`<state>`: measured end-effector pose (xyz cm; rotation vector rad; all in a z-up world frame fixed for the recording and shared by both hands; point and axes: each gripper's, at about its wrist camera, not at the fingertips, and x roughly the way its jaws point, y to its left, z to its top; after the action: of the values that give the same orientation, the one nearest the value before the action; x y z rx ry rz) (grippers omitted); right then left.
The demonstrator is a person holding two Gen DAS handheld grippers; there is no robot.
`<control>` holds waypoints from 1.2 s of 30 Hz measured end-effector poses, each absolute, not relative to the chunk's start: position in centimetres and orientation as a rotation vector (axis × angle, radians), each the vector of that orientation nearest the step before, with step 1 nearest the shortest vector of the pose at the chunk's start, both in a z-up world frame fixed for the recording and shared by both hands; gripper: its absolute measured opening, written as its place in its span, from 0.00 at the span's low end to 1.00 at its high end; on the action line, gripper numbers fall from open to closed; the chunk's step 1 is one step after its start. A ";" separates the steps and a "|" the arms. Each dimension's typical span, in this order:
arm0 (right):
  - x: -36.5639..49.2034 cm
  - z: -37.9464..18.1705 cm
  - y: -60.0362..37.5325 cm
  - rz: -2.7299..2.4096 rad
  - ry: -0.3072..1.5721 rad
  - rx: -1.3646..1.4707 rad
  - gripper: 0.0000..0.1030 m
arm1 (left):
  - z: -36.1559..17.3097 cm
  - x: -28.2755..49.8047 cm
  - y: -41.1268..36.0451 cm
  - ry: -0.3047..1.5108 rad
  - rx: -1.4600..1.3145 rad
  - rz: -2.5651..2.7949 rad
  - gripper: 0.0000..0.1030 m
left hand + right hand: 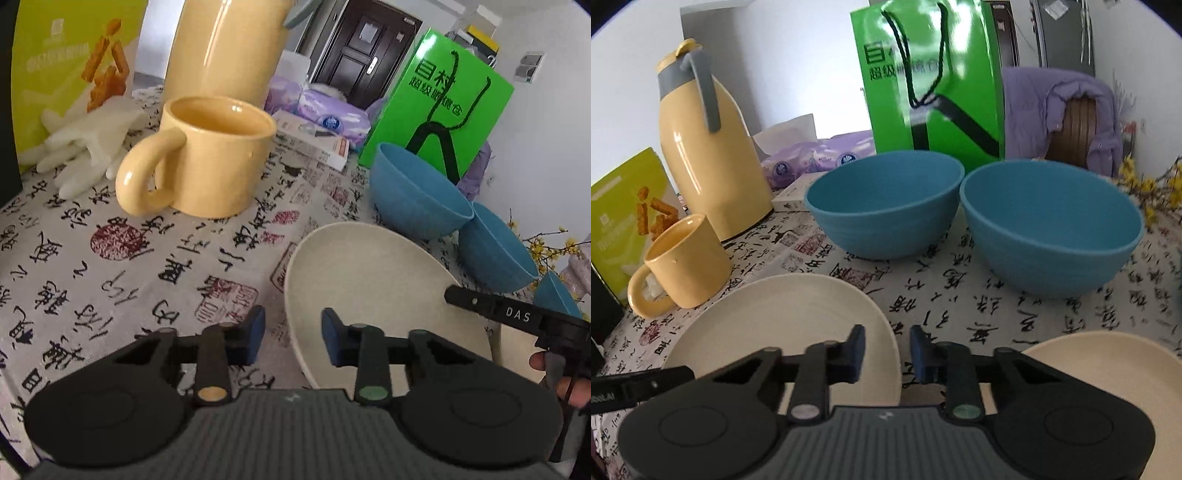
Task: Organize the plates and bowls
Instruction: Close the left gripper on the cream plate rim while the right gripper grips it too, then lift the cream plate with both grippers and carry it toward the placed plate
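A cream plate point(369, 291) lies flat on the patterned tablecloth. My left gripper point(293, 334) straddles its left rim, one blue pad outside and one over the plate, with a gap on each side, so it is open. My right gripper point(888, 352) straddles the right rim of the same plate point(783, 325), also open with space at both pads. Its black finger point(480, 301) reaches over the plate's far edge in the left wrist view. Two blue bowls point(886, 210) point(1052, 229) stand upright behind the plate. A second cream plate point(1108, 362) lies at the lower right.
A yellow mug point(214, 162) and a tall yellow thermos jug point(705, 162) stand left of the plate. White gloves point(85, 147), a yellow-green box point(624, 218), tissue packs point(328, 110) and a green paper bag point(931, 81) line the back. A third blue bowl point(554, 299) sits far right.
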<state>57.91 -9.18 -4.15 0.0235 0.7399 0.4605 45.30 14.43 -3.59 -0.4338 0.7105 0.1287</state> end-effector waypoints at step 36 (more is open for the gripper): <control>44.6 4.8 -23.0 0.329 0.602 0.071 0.09 | 4.6 36.8 1.7 0.635 -0.384 -0.071 0.09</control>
<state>44.63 -22.98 4.80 0.0711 0.6020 0.3290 36.82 1.67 4.63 -0.3840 0.6349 -0.0710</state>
